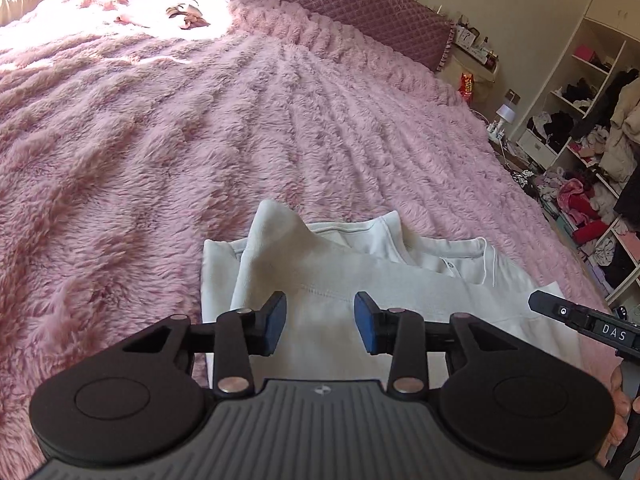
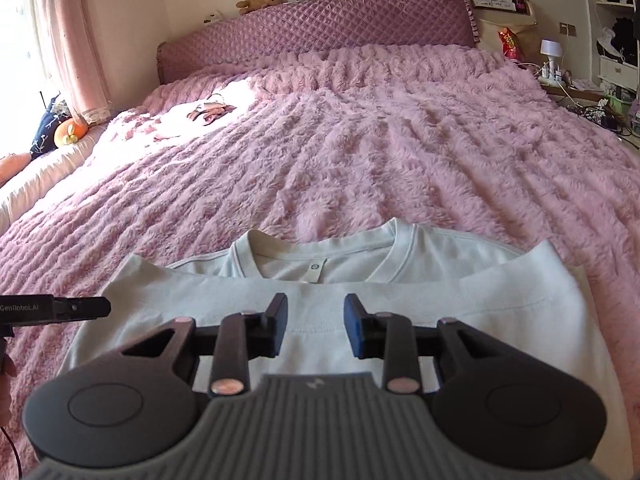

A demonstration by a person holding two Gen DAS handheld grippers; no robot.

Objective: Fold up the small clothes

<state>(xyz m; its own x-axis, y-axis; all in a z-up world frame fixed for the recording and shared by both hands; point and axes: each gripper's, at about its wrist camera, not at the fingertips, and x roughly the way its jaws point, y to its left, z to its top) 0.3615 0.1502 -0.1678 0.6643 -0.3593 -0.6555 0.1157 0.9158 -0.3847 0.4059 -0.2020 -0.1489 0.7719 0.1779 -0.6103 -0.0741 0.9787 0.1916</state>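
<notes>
A fluffy pink ribbed plush blanket [image 2: 360,152] covers the whole bed, with a quilted mauve padded headboard [image 2: 320,28] at the far end. A sunlit patch near the far left corner holds a small crumpled pinkish item [image 2: 210,112]; what it is cannot be told. A brown stuffed toy [image 2: 260,0] sits on top of the headboard. A pink curtain [image 2: 70,40] hangs at the left. To the right stand white open shelves [image 1: 580,120] crowded with dark and pink clothing.

The white cotton short-sleeved shirt [image 2: 360,304] lies on the blanket at the near edge of the bed, neckline toward the headboard, with its lower part folded up over the chest so the hem runs just below the collar label.

The left gripper [image 1: 320,322] hangs over the left part of the shirt, jaws moderately apart, the blue pads [image 1: 276,324] holding nothing. The right gripper [image 2: 316,328] hangs over the folded middle, jaws likewise moderately apart and holding nothing. Whether either touches the cloth cannot be told.
</notes>
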